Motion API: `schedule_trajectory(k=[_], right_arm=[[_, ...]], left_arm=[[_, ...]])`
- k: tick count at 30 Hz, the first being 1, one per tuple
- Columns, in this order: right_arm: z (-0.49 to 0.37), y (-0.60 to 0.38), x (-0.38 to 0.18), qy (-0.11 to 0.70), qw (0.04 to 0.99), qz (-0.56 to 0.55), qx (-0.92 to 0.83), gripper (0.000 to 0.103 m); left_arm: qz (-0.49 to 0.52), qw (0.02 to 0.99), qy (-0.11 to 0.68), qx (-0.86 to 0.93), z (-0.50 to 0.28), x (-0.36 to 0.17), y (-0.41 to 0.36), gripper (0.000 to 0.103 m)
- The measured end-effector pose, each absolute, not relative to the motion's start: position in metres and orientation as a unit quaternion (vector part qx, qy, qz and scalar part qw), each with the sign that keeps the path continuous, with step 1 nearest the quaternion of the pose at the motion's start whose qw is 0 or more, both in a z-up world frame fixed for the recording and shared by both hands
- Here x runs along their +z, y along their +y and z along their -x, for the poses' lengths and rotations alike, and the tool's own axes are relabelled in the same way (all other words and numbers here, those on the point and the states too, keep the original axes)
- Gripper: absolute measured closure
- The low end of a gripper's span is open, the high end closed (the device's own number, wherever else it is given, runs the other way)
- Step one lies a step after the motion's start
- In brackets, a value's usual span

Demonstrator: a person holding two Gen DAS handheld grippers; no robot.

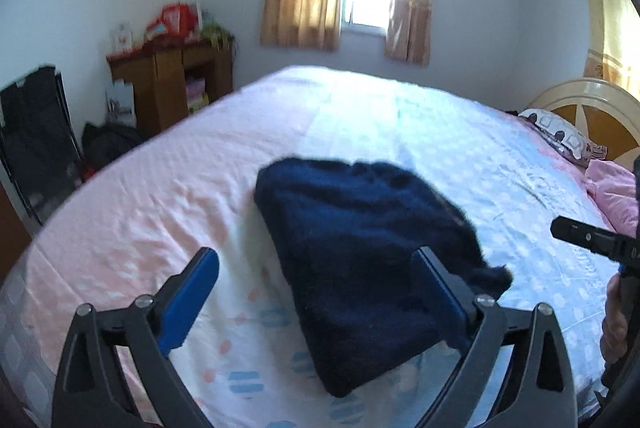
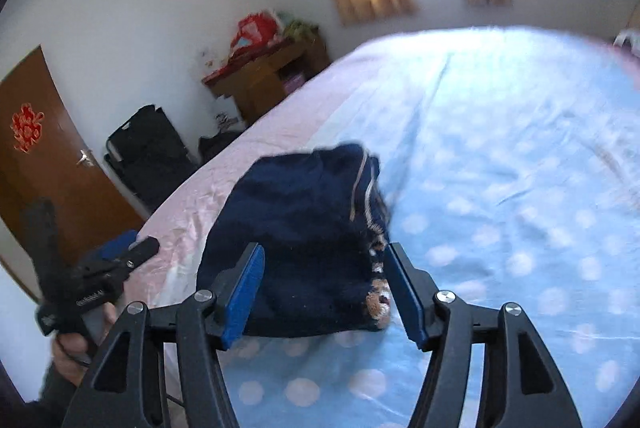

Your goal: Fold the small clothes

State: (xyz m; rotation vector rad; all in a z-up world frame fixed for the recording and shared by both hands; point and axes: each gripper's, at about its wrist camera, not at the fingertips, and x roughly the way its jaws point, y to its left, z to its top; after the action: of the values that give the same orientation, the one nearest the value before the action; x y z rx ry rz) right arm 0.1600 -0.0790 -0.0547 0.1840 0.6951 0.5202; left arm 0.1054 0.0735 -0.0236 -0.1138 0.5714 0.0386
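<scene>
In the left wrist view the left gripper (image 1: 316, 292) fills the bottom of the frame with its jaws spread wide and nothing pressed between them. The dark blue sweater (image 1: 360, 268) lies folded into a compact bundle on the bed (image 1: 168, 212), in the middle of the frame, beyond and partly behind the fingertips. At the right edge of that view the right gripper (image 1: 576, 234) pokes in, held by a hand (image 1: 614, 316) that the frame border cuts off.

In the right wrist view the left gripper (image 2: 132, 252) shows blurred at the lower left, with a hand (image 2: 76, 352) below it. The right gripper (image 2: 324, 296) sits at the bottom centre, jaws apart and bare, the sweater (image 2: 304, 228) resting on the bed (image 2: 500, 188) behind them.

The fold looks finished and the step in hand seems to be letting go and drawing clear. To do it well, both grippers should lift straight off with jaws wide, so that no pad drags a layer and opens the bundle.

Much is hard to read. Both views are smeared, the right one most. Whether the right finger in the left wrist view touches the cloth cannot be told. The pale stripe and bear pattern (image 2: 378, 302) show only along the right edge of the sweater. The underside layers are hidden.
</scene>
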Motion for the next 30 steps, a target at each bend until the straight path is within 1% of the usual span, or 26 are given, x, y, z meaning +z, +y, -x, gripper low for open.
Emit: schedule_trajectory(k=[5,10,18,30], right_arm=[[-0.132,-0.088,-0.027,0.301,0.923,-0.064,0.232,0.036],[-0.118,-0.070,-0.010,0.276,0.931,-0.041,0.235,0.035],[-0.104,-0.054,-0.003,0.245,0.943,-0.007,0.227,0.035],[-0.097,-0.060,-0.005,0.238,0.948,-0.005,0.209,0.035]], left_arm=[[0.060,0.966,0.253,0.005,-0.095,-0.006,0.068,0.002],[0.050,0.969,0.242,-0.002,-0.088,0.001,0.058,0.002],[0.051,0.972,0.230,-0.004,-0.083,0.006,0.055,0.001],[0.046,0.971,0.233,-0.004,-0.082,0.003,0.047,0.001]])
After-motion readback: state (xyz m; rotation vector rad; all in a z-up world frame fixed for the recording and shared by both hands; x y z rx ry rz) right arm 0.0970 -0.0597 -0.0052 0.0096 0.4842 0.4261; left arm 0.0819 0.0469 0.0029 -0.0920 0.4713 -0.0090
